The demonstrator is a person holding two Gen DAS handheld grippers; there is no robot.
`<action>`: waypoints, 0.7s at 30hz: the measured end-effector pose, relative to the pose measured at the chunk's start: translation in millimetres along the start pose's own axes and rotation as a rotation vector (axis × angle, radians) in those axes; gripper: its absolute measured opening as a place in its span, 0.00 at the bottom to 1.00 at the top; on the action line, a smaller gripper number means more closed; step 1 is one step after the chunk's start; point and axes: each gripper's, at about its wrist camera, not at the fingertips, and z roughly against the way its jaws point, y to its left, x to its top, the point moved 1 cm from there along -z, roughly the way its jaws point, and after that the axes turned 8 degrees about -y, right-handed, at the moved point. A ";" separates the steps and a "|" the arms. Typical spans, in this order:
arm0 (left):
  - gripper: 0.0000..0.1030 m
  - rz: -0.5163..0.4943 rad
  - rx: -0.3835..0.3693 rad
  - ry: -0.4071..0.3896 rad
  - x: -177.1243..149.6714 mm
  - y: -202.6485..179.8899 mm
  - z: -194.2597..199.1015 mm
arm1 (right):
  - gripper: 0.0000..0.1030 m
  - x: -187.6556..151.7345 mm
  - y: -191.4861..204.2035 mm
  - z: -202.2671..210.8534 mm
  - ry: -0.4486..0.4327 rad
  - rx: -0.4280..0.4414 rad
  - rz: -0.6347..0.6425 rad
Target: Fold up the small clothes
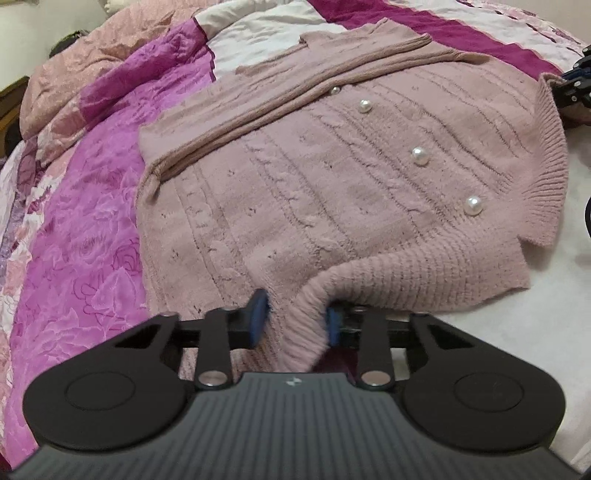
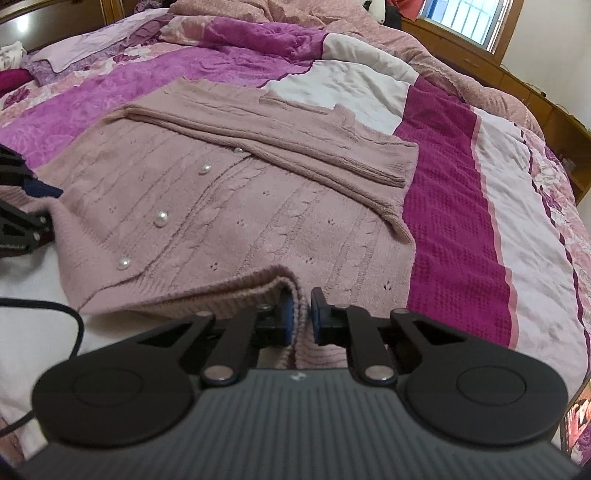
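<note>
A dusty-pink knit cardigan [image 1: 332, 166] [image 2: 240, 221] lies flat on the bed, front up, with a row of pearl buttons [image 1: 420, 156] [image 2: 161, 218]. One sleeve [image 1: 295, 88] [image 2: 295, 147] is folded across its upper part. In the left wrist view, my left gripper [image 1: 295, 321] sits at the near ribbed hem, and a raised bunch of that hem fills the space between its blue pads. In the right wrist view, my right gripper [image 2: 301, 317] is shut tight on another stretch of the same hem, with a thin fold pinched between the pads.
The cardigan rests on a patchwork bedspread [image 1: 92, 221] [image 2: 461, 240] of magenta, pink and white. A black cable [image 2: 74, 321] curls over the white patch at the near left. Crumpled bedding lies beyond, with a wooden bed frame [image 2: 535, 103] and a window [image 2: 469, 18] at the far right.
</note>
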 end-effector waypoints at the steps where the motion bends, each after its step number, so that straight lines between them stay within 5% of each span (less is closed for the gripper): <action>1: 0.29 0.002 0.005 -0.003 0.6 0.2 0.7 | 0.12 -0.2 -0.6 -0.2 0.003 0.001 -0.006; 8: 0.14 0.100 -0.017 -0.032 10.3 12.8 6.7 | 0.12 0.7 -3.8 -1.8 -0.002 -0.018 -0.043; 21: 0.12 0.149 0.044 -0.169 47.1 29.6 26.6 | 0.04 29.5 -22.2 5.4 -0.154 -0.123 -0.127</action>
